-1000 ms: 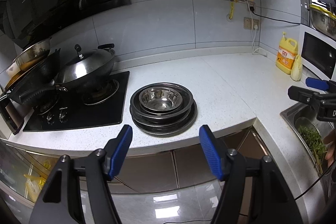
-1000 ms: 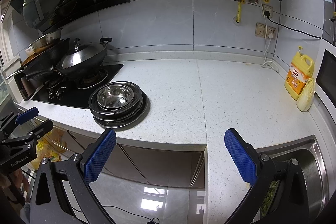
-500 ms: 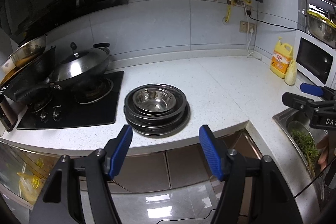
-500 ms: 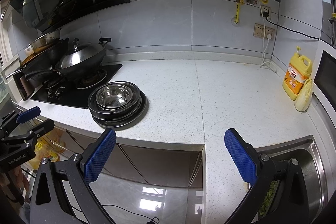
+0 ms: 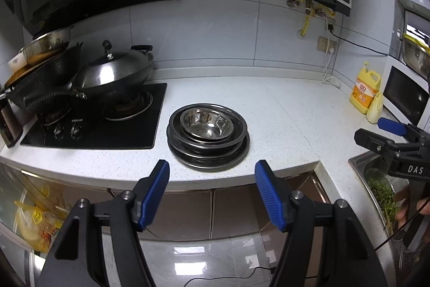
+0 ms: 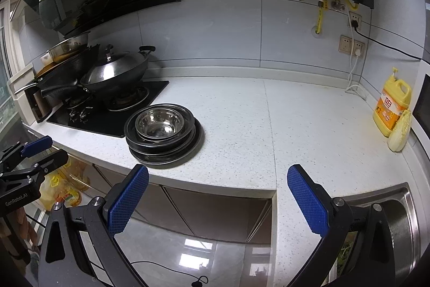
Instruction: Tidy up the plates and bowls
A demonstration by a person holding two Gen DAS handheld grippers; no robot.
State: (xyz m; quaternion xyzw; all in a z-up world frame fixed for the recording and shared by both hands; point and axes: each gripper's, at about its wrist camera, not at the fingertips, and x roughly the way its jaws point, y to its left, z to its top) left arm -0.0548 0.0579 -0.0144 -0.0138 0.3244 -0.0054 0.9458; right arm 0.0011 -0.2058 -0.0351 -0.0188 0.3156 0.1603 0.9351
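Beside the black glass gas hob point(image 5: 91, 125), just off its right edge, the round stack of shiny steel plates and bowls point(image 5: 208, 135) is sitting nested on the white speckled countertop point(image 5: 282, 120), small bowl point(image 6: 160, 123) uppermost. Over the last second the stack is looking smaller and further off in both views, so both tools are backing away from it while the stack itself is staying put. That fits a pile already tidied, or one merely being sized up; the pictures aren't settling which. The left gripper point(image 5: 212, 192) is hanging level, short of the counter's front edge, blue pads spread wide and holding nothing. The right gripper point(image 6: 217, 202) is hovering further right of the hob, pads likewise gaping and empty.
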